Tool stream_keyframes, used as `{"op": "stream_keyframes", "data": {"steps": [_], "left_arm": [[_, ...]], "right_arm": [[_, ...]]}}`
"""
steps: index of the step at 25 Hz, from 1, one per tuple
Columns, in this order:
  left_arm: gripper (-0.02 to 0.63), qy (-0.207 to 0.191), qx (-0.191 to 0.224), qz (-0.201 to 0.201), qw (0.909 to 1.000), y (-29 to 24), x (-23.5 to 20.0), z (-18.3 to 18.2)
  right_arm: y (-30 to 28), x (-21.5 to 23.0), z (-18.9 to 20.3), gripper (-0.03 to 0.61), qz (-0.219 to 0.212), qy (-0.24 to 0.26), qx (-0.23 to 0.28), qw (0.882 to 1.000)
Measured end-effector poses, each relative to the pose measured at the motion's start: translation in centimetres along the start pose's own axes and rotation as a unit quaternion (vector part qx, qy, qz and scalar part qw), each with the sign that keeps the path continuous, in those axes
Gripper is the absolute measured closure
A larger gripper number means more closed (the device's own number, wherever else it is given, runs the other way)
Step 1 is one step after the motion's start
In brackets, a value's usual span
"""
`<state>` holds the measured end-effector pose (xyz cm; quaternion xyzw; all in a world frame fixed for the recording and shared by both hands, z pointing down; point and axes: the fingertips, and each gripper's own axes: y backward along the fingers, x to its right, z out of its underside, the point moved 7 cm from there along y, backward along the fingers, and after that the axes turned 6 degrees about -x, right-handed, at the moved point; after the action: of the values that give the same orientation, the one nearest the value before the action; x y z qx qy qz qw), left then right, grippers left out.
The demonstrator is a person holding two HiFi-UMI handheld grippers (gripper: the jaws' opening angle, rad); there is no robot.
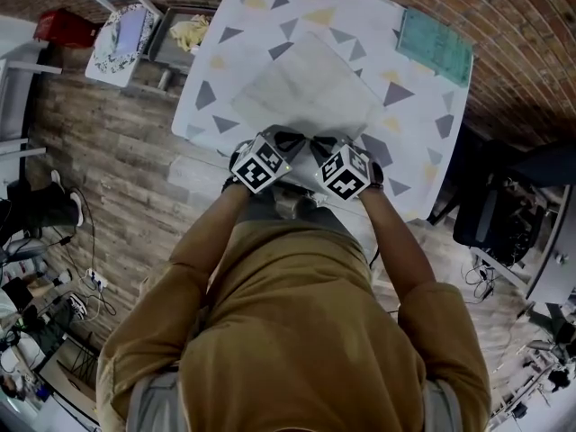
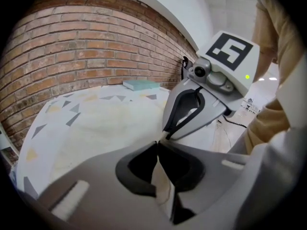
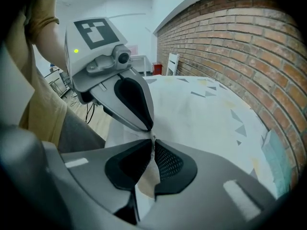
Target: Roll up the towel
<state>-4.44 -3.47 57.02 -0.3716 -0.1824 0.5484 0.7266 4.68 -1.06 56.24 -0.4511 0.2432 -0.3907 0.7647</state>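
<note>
Brick-walled room, triangle-print table [image 1: 423,142]. Towel [image 1: 310,88] lies flat mid-table. Left gripper [image 2: 157,143] and right gripper [image 3: 152,139] sit side by side, both pinched tight on its near edge. Looks like roll start. Next: curl the edge over and away, evenly.

- left tongs [image 1: 288,140], right tongs [image 1: 320,144]: grey; marker cubes [image 1: 261,165] black-and-white squares
- towel [image 1: 310,84] ahead of them: plain off-white
- table [image 1: 409,129] beneath: white, grey and yellow triangles
- folded cloth [image 1: 435,45] far beyond right tongs: teal
</note>
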Motion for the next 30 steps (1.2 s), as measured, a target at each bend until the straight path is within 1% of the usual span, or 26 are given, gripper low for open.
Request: {"op": "stream_keyframes", "data": {"steps": [3, 7, 10, 14, 16, 19, 21, 23, 25, 28, 30], "left_arm": [[0.541, -0.007, -0.013, -0.015, 0.9998, -0.5, -0.4, -0.1], [0.541, -0.014, -0.033, -0.042, 0.9985, -1.1, -0.9, 0.2], [0.541, -0.016, -0.044, -0.056, 0.9973, -1.6, -1.3, 0.8], [0.54, -0.039, -0.047, -0.08, 0.9949, -1.9, -1.1, 1.0], [0.526, -0.043, -0.043, -0.092, 0.9939, -2.0, -1.1, 1.0], [0.526, -0.032, -0.038, -0.097, 0.994, -2.0, -1.1, 1.2], [0.524, -0.012, -0.029, -0.097, 0.9948, -1.8, -1.3, 1.2], [0.518, 0.012, -0.011, -0.103, 0.9945, -1.1, -1.7, 1.2], [0.518, 0.026, 0.007, -0.114, 0.9931, 0.0, -2.1, 1.1], [0.518, 0.024, 0.022, -0.121, 0.9921, 1.5, -2.2, 1.2], [0.518, 0.013, 0.023, -0.119, 0.9925, 2.2, -1.7, 1.4]], "right_arm": [[-0.5, 0.5, -0.2, 0.551, 0.011, 0.008, -0.009, 1.0], [-1.6, 0.8, -0.2, 0.549, 0.034, 0.036, -0.03, 0.998], [-2.3, 0.8, 0.2, 0.531, 0.052, 0.046, -0.041, 0.997], [-2.4, 0.6, 0.0, 0.531, 0.067, 0.069, -0.043, 0.994], [-2.4, 0.6, 0.0, 0.531, 0.07, 0.072, -0.044, 0.994], [-2.5, 0.5, 0.1, 0.531, 0.076, 0.069, -0.043, 0.994], [-2.4, 0.6, 0.1, 0.522, 0.084, 0.061, -0.036, 0.994], [-1.8, 0.8, 0.2, 0.491, 0.097, 0.052, -0.02, 0.994], [-0.9, 1.1, 0.3, 0.491, 0.111, 0.048, -0.005, 0.993], [0.7, 1.1, 0.8, 0.491, 0.128, 0.061, 0.009, 0.99], [1.6, 0.6, 1.2, 0.491, 0.132, 0.087, 0.016, 0.987]]}}
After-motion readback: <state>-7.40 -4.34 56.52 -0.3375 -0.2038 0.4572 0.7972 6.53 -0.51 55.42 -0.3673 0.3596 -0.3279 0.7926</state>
